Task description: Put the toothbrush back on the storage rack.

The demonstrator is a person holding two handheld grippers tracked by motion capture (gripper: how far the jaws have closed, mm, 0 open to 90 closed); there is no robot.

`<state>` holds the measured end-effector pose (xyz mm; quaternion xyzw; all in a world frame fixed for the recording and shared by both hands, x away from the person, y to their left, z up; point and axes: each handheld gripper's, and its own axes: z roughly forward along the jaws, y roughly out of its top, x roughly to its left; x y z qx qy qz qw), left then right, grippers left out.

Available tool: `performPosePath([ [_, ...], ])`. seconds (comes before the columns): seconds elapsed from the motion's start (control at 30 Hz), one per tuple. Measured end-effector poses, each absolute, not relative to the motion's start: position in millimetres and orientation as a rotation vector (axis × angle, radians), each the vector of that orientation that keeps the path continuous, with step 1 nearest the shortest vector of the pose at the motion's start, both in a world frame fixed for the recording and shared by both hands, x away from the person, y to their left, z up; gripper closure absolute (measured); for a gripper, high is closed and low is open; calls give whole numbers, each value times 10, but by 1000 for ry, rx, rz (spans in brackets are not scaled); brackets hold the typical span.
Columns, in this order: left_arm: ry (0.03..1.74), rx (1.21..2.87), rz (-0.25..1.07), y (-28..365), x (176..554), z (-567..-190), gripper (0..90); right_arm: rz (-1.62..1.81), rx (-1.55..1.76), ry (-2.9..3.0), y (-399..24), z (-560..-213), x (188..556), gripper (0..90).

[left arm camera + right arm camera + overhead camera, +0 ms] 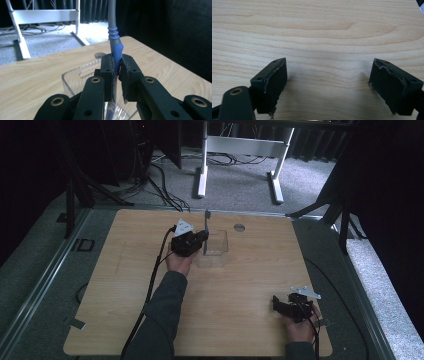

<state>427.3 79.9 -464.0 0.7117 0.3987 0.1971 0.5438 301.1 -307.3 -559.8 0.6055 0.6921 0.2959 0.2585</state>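
At the near right edge of the bench [240, 310], the right gripper [328, 85] rests with its jaws wide apart and nothing between them. Farther off, left of centre, the left gripper [117, 72] is clamped on a blue-and-grey tool [114, 42], held upright over a clear plastic container [216, 251].

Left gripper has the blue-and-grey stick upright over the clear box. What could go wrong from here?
1. The left gripper clamps the blue-and-grey stick only along a narrow strip low down, so the long upper part could pivot or slip between the jaws.
2. The clear plastic box looks light and nothing steadies it; the right gripper rests open on the wooden table, far off. A sideways nudge from the stick could slide or tip the box.
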Motion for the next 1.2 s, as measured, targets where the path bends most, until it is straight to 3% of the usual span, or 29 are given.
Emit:
performPosePath([
  [0.37,949,1765,447,786,4282,-4694,808,802,1642,1876,-3073,-5598,3011,144],
  [0.47,955,1788,426,778,4290,-4697,640,802,1642,1876,-3073,-5599,3011,144],
  [0.5,959,1805,397,779,4294,-4703,640,802,1641,1876,-3073,-5598,3011,145],
  [0.57,974,1816,403,777,4283,-4705,483,802,1641,1877,-3072,-5599,3010,144],
  [0.63,970,1804,387,783,4274,-4700,397,802,1641,1878,-3072,-5599,3010,144],
  [1.2,1055,1735,450,1072,4178,-4696,376,803,1640,1877,-3071,-5599,3011,144],
])
